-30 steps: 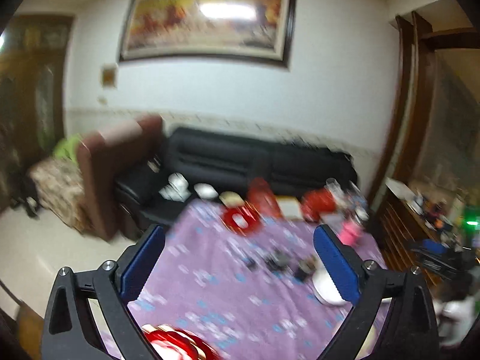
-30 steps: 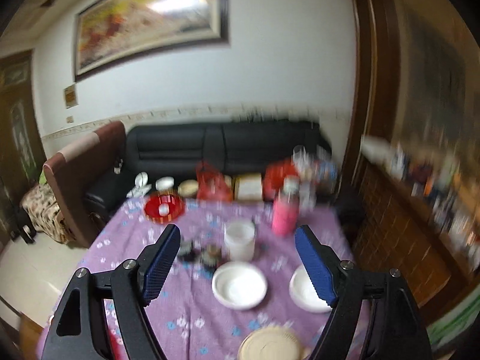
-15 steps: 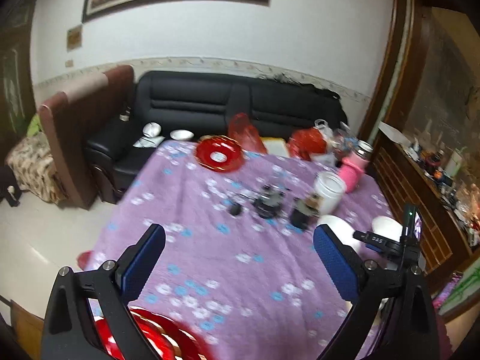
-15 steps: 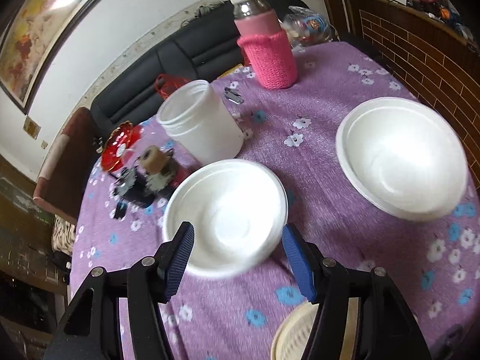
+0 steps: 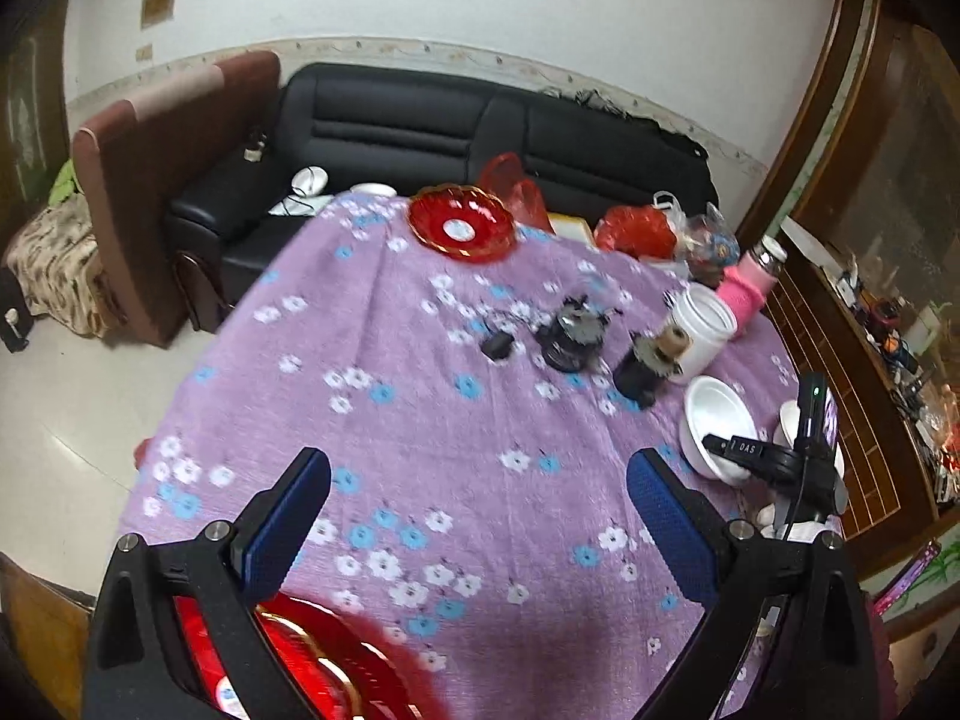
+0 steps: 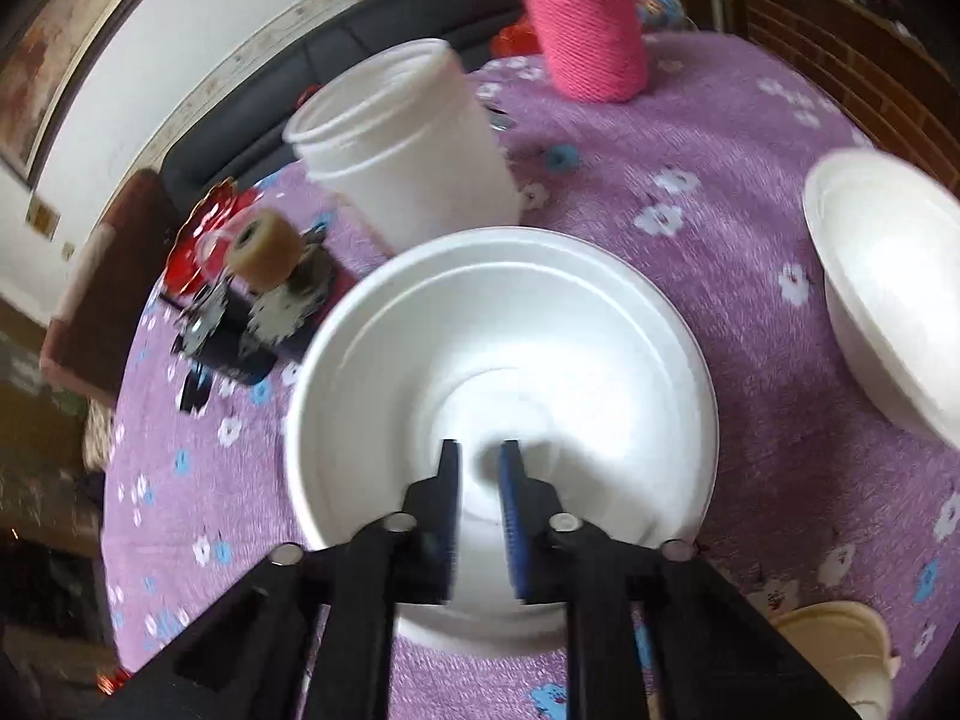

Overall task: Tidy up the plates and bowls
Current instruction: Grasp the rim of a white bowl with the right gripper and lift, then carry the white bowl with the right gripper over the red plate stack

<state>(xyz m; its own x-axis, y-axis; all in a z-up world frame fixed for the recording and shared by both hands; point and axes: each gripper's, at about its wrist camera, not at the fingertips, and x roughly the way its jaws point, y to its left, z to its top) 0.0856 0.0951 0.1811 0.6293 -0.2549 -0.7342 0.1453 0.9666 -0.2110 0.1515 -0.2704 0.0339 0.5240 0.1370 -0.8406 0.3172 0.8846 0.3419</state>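
A purple flowered tablecloth [image 5: 456,480] covers the table, with a black sofa [image 5: 420,132] behind its far edge. The right gripper [image 6: 480,462] has its jaws pressed close together, pinching the near rim of a white bowl [image 6: 510,324] that holds nothing; a second white bowl [image 6: 888,276] sits near the right edge, and a white jar [image 6: 408,150] and a pink knitted bottle [image 6: 588,30] stand just beyond. The left gripper [image 5: 480,504] is spread wide over bare cloth, with a red plate [image 5: 312,666] at the near edge and a red dish [image 5: 462,228] at the far edge.

A purple floral tablecloth [image 5: 432,420] covers the table, with a red dish [image 5: 462,228] at twelve o'clock and, seemingly, white bowls [image 5: 717,420] at three.
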